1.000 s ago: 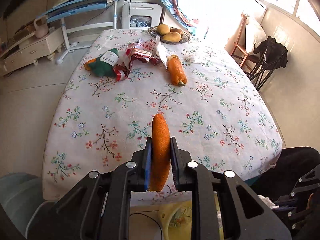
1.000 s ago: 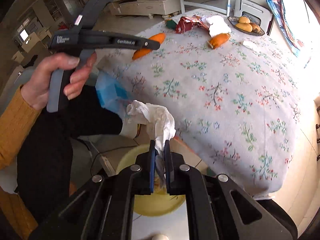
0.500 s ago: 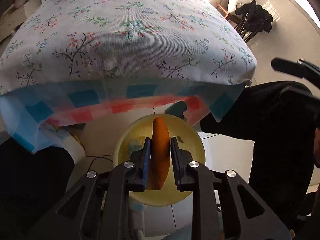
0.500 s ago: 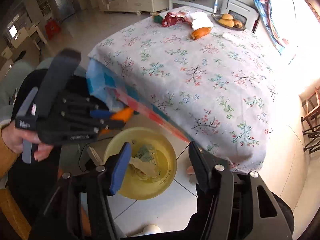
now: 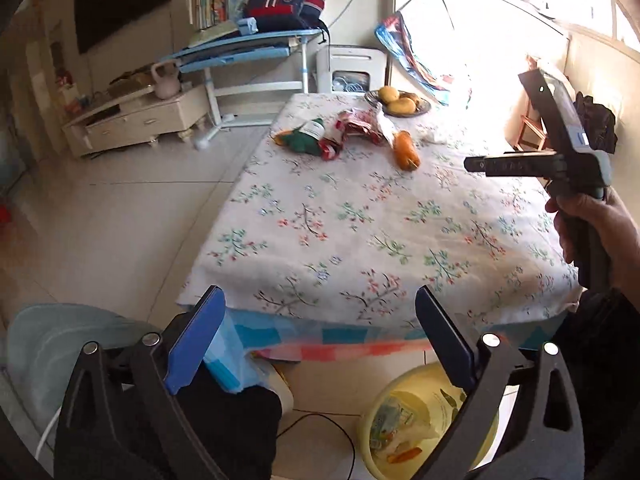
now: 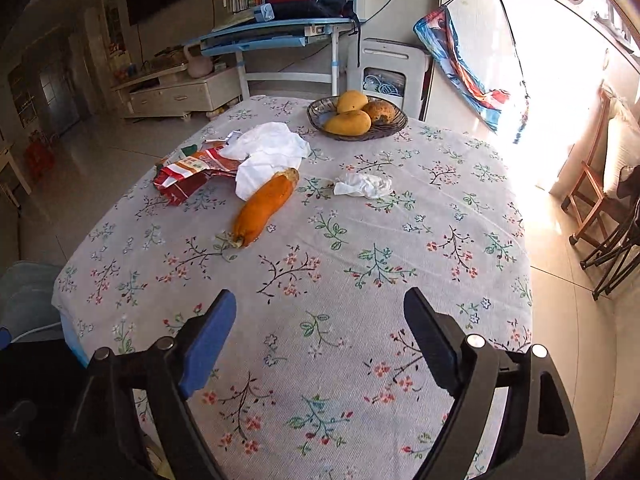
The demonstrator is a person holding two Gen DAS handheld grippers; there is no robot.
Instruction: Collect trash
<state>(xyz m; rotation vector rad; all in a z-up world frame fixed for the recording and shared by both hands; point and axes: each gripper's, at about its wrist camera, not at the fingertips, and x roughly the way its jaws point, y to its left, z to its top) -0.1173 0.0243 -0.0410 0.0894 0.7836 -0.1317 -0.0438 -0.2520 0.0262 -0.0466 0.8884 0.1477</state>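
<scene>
Trash is what both views are about, and it lies in two places. In the left wrist view, the left gripper [image 5: 316, 340] fills the bottom of the frame with its jaws spread wide and nothing between them; they have just been opening. Low and right of centre, on the floor by the table's near edge, stands a yellow basin [image 5: 428, 420] with crumpled paper and an orange scrap already in it, half hidden behind the right-hand jaw. Upper centre, at the far end of the flowered tablecloth [image 5: 360, 240], lie a green packet [image 5: 306, 140], a red striped wrapper [image 5: 352, 130] and an orange peel [image 5: 405, 150], just before a fruit bowl [image 5: 404, 104]. At the right edge a hand holds the right gripper [image 5: 516, 164] out over the table.

In the right wrist view, the right gripper [image 6: 320, 328] sits at the bottom, its jaws also wide apart and empty, having just been opening, with bare tablecloth [image 6: 360, 260] under them. Left of centre lies the orange peel [image 6: 266, 206], touching white paper [image 6: 268, 152] that overlaps the red striped wrapper [image 6: 188, 174]; a small crumpled tissue [image 6: 364, 185] sits apart to the right, near the fruit bowl [image 6: 356, 118].

My reading: one drop into the basin is done and the step now is the reach back for more. Next, each gripper must travel to the far end, straddle one piece and close on it, leaving the fruit alone.
</scene>
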